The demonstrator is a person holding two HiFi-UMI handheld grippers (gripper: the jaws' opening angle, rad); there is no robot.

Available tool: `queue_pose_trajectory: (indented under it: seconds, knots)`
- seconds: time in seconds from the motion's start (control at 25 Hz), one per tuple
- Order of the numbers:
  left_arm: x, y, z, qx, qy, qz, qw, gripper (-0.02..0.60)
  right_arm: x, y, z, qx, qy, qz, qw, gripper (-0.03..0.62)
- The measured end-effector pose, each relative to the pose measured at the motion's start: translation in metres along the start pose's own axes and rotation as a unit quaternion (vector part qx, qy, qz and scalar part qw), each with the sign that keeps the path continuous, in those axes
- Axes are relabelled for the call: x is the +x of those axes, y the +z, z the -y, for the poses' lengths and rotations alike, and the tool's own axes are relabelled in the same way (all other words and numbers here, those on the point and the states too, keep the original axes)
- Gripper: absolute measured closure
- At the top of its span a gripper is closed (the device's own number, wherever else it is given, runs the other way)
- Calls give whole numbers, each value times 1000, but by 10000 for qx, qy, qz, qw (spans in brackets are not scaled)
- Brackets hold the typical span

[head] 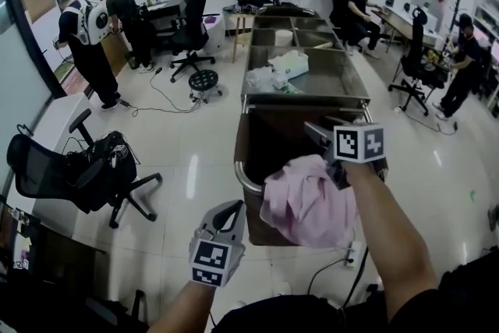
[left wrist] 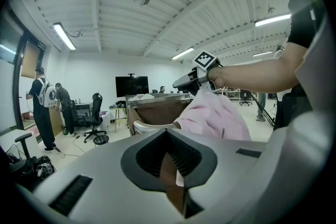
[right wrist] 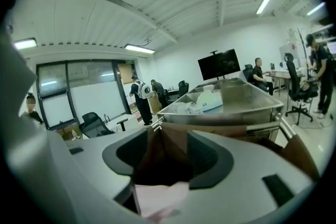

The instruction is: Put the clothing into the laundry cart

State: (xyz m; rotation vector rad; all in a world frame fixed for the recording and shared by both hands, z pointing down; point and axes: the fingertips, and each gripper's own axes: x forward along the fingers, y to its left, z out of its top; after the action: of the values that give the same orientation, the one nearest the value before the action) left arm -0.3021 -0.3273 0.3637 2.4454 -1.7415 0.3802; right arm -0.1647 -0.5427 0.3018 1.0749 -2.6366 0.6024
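Right gripper point(head: 323, 136) is out over the near end of the laundry cart point(head: 243, 175), jaws standing apart. A fold of the pink garment point(head: 306, 203) lies low between them, but the pads are not pinching it, so I call that a let-go hand. The garment is bunched in a soft heap under that gripper, over the cart's near rim. I can't tell whether it rests on the rim or hangs free (the heap hides the edge). I judge it is not properly down inside yet.

Left gripper point(head: 231, 211) sits lower, just beside the cart's near corner, tips together on nothing and clear of the cloth.

Now the feel of it: thin fabric, light and limp, with no stiffness at all. It will drape, slide and catch on that rim rather than drop cleanly. If I take it again, I want a thick gathered bunch near the top of the heap, deep in the pads. A loose edge would only trail out over the side
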Motion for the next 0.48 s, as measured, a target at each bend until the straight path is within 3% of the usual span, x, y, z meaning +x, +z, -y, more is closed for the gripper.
queue_pose_trajectory:
  seconds: [0.12,0.32,0.48]
  knots:
    - [2,-2,1,8,-41,-20,10000,583,-10,0,1,-286,-107,117,9995,336]
    - [-2,-7,-1,-40,-89,-51,9999,583,-11,-37,1,386,177,-181,9989,336]
    - [-4,-10,-1,-8,-163,-73,9998,583,-22,-33,-9,252,270,73,9993,361]
